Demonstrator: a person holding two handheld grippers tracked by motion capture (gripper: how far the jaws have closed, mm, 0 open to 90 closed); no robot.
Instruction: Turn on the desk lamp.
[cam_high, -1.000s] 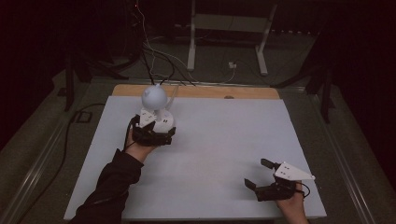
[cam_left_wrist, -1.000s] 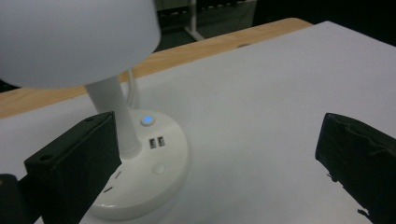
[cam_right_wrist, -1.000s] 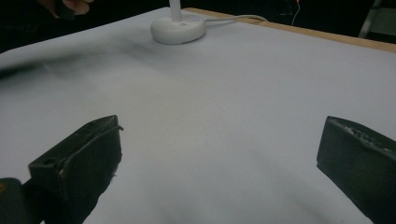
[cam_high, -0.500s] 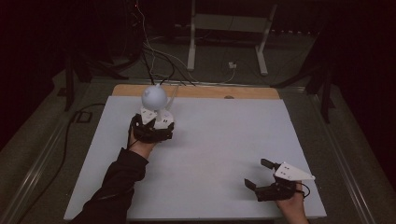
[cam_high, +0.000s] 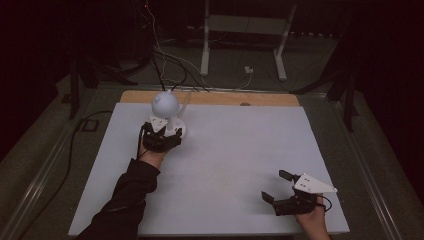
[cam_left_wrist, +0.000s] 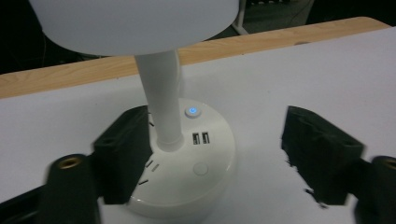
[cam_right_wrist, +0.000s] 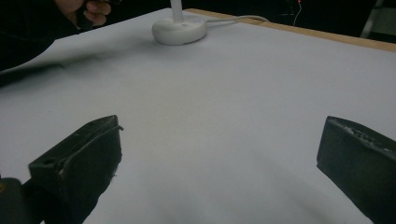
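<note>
A white desk lamp stands at the table's back left, with a round head (cam_high: 164, 102) on a stem (cam_left_wrist: 163, 102) and a round base (cam_left_wrist: 187, 186). A small blue light (cam_left_wrist: 191, 112) glows on the base, above two USB ports (cam_left_wrist: 201, 138). My left gripper (cam_high: 160, 137) is open right at the base (cam_high: 178, 130). In the left gripper view this gripper (cam_left_wrist: 219, 158) has its left jaw against the base's side and its right jaw well apart. My right gripper (cam_high: 276, 186) rests open near the front right corner, and nothing lies within the right gripper (cam_right_wrist: 219, 161).
The white tabletop (cam_high: 240, 150) has a wooden strip (cam_high: 225, 98) along its far edge. The lamp's white cable (cam_right_wrist: 233, 19) runs off the back. Beyond the table lie floor cables (cam_high: 165, 60) and a white stand (cam_high: 245, 30). The other hand (cam_right_wrist: 88, 9) shows far off.
My left gripper has edged slightly forward, closer to the lamp base. The right gripper has stayed where it was.
</note>
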